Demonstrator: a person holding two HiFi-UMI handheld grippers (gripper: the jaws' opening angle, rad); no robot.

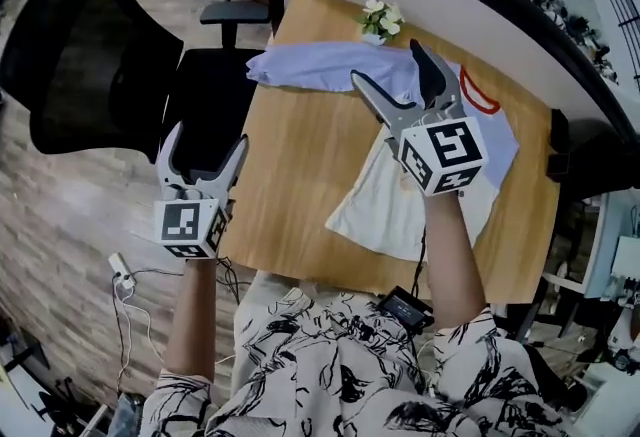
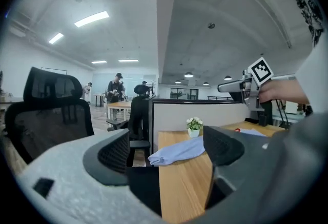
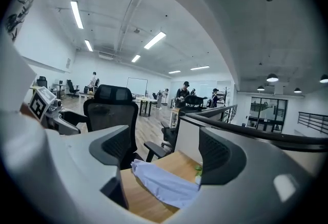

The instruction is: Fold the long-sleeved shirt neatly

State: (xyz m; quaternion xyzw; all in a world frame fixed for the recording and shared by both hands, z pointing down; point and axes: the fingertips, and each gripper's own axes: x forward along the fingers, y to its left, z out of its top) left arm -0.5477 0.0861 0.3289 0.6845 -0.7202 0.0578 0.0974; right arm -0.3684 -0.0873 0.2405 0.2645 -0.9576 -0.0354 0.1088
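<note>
Ahead of the wide, empty jaws of the left gripper [image 1: 205, 140] and right gripper [image 1: 388, 65], the shirt [image 1: 395, 210] lies rumpled, its sleeve [image 1: 310, 63] outstretched, so most folding seems left.

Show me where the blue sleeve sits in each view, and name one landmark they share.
Head view: blue sleeve upper centre, across the table's far end.
Left gripper view: low centre, on the table.
Right gripper view: bottom centre, on the table.
Shared landmark: the black mesh chair, left of the sleeve in all three.
</note>
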